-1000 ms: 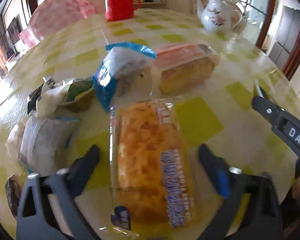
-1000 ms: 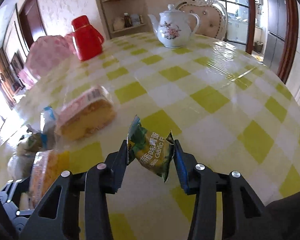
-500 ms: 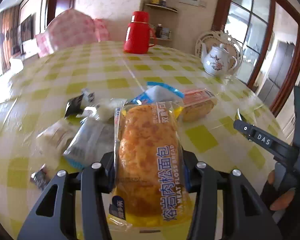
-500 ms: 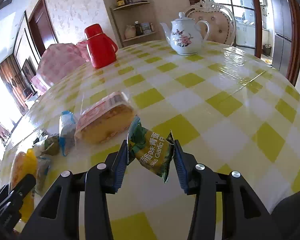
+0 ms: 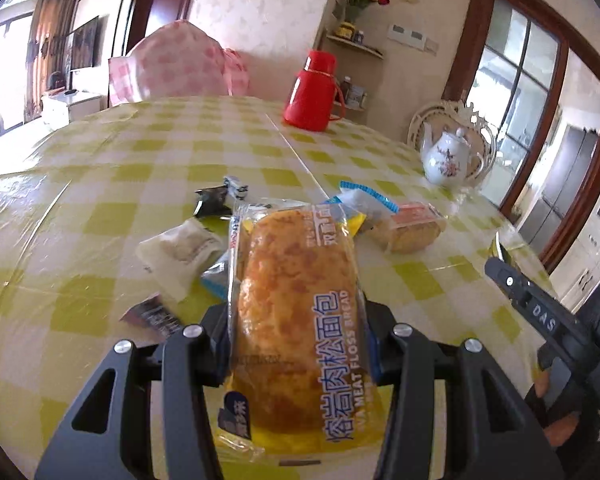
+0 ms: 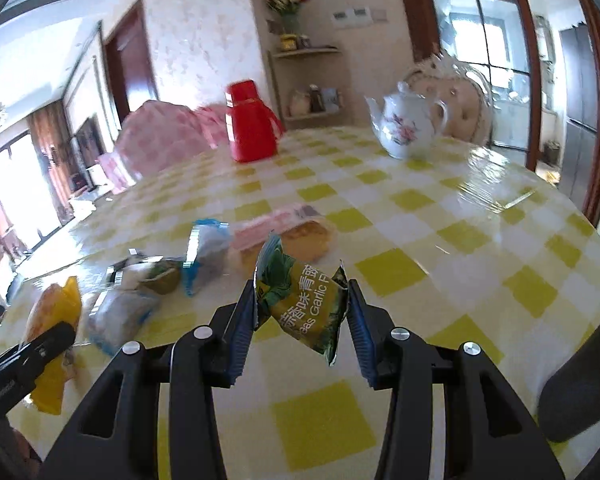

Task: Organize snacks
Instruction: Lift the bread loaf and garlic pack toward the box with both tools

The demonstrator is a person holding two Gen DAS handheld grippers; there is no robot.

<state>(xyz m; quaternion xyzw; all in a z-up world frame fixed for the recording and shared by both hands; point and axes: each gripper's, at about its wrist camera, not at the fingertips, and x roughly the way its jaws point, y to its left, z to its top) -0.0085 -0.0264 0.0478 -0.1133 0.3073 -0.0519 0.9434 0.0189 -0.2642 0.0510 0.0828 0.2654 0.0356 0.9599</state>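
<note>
My left gripper (image 5: 296,320) is shut on a clear-wrapped meat floss bread (image 5: 296,320) and holds it above the table; it also shows in the right wrist view (image 6: 52,320). My right gripper (image 6: 302,304) is shut on a small green and yellow garlic peas packet (image 6: 304,300), held off the table. Loose snacks lie in a cluster: a pink-wrapped cake (image 5: 414,226) (image 6: 288,232), a blue and white packet (image 5: 364,200) (image 6: 208,248), a white round pastry packet (image 5: 180,248), and small dark wrappers (image 5: 212,200).
The round table has a yellow checked cloth (image 6: 440,240). A red thermos (image 5: 314,92) (image 6: 250,128) and a white floral teapot (image 5: 450,160) (image 6: 406,126) stand at the far side. Pink covered chairs (image 5: 172,64) are behind. The right gripper's side shows in the left view (image 5: 540,316).
My left gripper closed on the meat floss bread and lifted it off the table. My right gripper, still holding the peas packet, rose too.
</note>
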